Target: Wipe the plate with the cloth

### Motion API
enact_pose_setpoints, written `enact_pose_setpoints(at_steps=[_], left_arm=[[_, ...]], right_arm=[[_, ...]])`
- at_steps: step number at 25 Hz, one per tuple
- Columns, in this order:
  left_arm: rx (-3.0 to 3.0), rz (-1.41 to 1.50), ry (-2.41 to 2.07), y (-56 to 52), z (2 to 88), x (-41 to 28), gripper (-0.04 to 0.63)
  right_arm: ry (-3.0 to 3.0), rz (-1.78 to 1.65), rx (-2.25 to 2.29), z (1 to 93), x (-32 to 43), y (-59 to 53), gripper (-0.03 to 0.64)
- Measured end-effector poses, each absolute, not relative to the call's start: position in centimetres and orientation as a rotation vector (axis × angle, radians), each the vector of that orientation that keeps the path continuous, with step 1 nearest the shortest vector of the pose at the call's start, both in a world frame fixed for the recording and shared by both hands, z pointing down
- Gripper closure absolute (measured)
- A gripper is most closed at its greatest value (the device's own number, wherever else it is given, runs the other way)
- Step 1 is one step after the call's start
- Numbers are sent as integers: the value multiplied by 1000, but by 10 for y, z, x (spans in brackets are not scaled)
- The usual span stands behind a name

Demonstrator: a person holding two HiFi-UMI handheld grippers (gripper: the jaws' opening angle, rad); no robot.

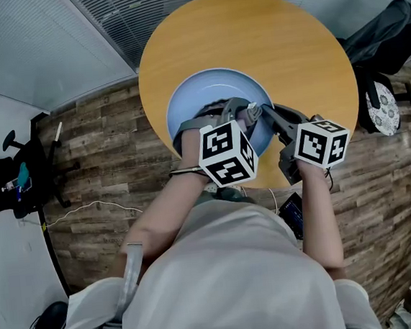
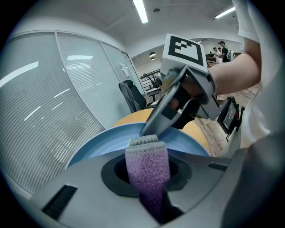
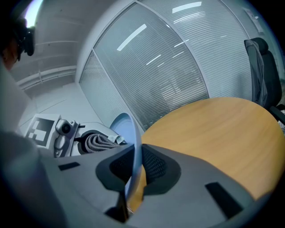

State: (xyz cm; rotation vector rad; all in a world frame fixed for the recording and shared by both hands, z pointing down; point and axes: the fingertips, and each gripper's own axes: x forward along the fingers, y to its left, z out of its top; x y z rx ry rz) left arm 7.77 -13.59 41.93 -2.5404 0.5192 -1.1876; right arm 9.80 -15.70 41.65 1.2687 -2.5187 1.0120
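Closest to the head camera was the person's pale shirt (image 1: 232, 288), with both forearms reaching forward from it. Beyond them came the two marker cubes, side by side and just apart. The left gripper (image 1: 235, 112) had its jaws closed on a purple cloth (image 2: 147, 167), a folded strip standing up between them, its top edge at the inner face of the blue plate (image 1: 199, 99). The right gripper (image 1: 266, 114) came in from the right, and its jaws were clamped on the plate's near right rim, which ran edge-on between them in the right gripper view. Both sets of jaws met close together over the plate's near right part. The plate sat at the near edge of the round wooden tabletop (image 1: 280, 37); whether it rested flat or was tipped up, I could not tell. Farther out lay the plank floor (image 1: 101, 134), a black chair (image 1: 19, 178) at the left, and window blinds (image 1: 140, 14) behind the tabletop.
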Motion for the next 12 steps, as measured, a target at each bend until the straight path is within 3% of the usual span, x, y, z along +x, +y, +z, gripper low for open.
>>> enact_pose_setpoints(at_steps=[12], left_arm=[[-2557, -1173, 512, -129, 419, 84, 520]], right_arm=[[-2540, 1007, 1308, 410, 111, -157, 580]])
